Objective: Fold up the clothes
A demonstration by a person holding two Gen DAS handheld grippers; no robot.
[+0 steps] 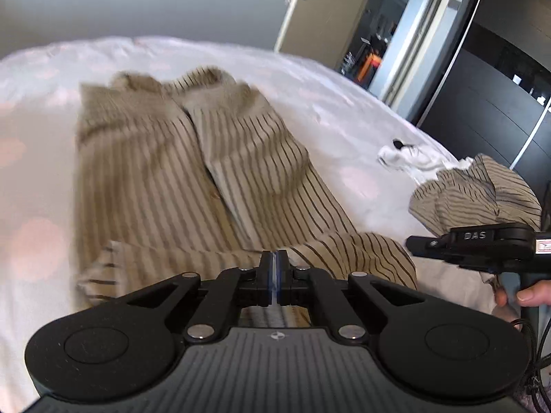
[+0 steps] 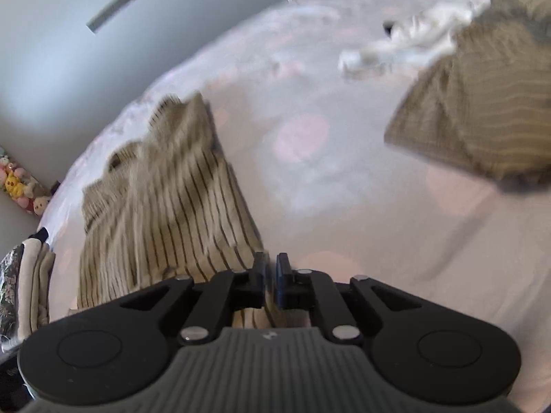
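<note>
**Bottom-hem fold: both tools at near edge**

Striped shirt [image 1: 193, 172] lies flat on the bed [image 1: 34, 172]. My left tool [image 1: 274, 275] is clamped on its hem. Right tool [image 2: 270, 282] slightly apart, hem corner between; I'd close fully, then lift both evenly toward the collar.

Both grippers are matte black: the left gripper [image 1: 274, 268] and right gripper [image 2: 271, 272] share ribbed grey bodies, round side discs and silver pivot screws behind the jaws. Pale "DAS" lettering marks the right one's side.
</note>
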